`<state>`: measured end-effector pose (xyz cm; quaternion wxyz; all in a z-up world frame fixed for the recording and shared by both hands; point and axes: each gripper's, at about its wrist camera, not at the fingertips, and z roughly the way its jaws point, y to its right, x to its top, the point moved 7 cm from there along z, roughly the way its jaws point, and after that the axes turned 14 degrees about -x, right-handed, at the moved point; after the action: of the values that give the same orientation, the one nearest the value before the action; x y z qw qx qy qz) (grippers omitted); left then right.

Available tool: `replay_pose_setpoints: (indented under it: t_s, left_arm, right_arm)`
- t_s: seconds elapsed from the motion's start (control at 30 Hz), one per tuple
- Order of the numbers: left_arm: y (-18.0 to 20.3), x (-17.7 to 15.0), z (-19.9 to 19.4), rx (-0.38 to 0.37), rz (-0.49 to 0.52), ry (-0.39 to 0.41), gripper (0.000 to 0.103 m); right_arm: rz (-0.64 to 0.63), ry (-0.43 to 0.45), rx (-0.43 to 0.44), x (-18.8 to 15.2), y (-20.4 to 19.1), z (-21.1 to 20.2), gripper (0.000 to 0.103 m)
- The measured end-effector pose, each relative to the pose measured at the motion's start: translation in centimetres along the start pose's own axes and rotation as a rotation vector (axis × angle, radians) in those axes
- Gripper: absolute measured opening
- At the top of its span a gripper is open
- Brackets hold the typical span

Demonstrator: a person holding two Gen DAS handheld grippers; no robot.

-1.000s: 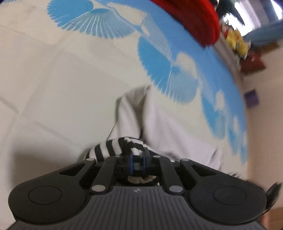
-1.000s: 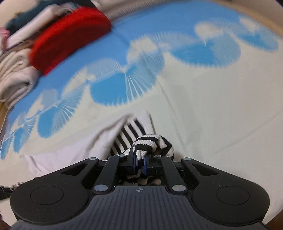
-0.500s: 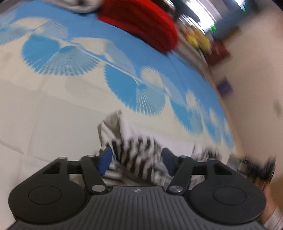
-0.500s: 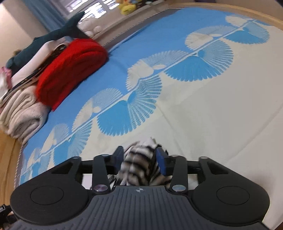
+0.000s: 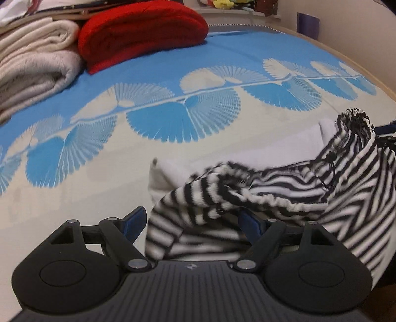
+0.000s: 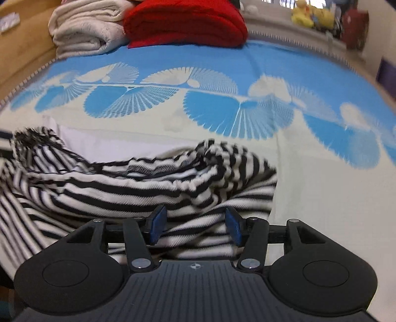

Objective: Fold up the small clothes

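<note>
A black-and-white striped garment (image 5: 284,188) lies crumpled on the bedspread, with a white cloth (image 5: 168,173) showing under its far edge. My left gripper (image 5: 191,223) is at its left end. The jaws are opening, and striped fabric lies loosely between the blue pads (image 5: 133,220) without being pinched. In the right wrist view the same garment (image 6: 123,183) spreads to the left. My right gripper (image 6: 195,224) is over its right end. Those jaws are opening too, with slack fabric between the pads (image 6: 158,223).
The bedspread (image 5: 74,198) is cream with blue fan shapes. A folded red blanket (image 5: 141,29) and cream blankets (image 5: 32,69) are stacked at the far side. A wooden bed frame (image 6: 22,57) runs along the left, and yellow toys (image 6: 304,17) sit on the sill.
Both grippers were shut on bunched striped fabric a second ago and have since let go and spread. The garment has dropped and spread out flatter. Both views have rolled level.
</note>
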<state>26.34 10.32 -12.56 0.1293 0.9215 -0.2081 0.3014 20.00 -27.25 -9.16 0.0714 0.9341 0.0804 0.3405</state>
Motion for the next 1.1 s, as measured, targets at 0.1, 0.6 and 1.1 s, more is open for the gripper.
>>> replay_pose_setpoints:
  t_s: [0.1,0.6,1.1]
  left_arm:
    - [0.6,1.1,1.3,0.005,0.020,-0.004,0.083]
    - [-8.2,5.4,1.3,0.061,-0.366,0.201,0.009]
    - [-9.6,3.6,5.4,0.058,-0.493,0.019,0.058]
  right_arm:
    - [-0.055,0.054,-0.088,1.1,-0.2,0.7,0.054]
    - [0.132,0.291,-0.113,9.8,-0.3,2.2,0.004]
    - [-0.002,0.002,-0.259,7.8,-4.0,10.6,0.019]
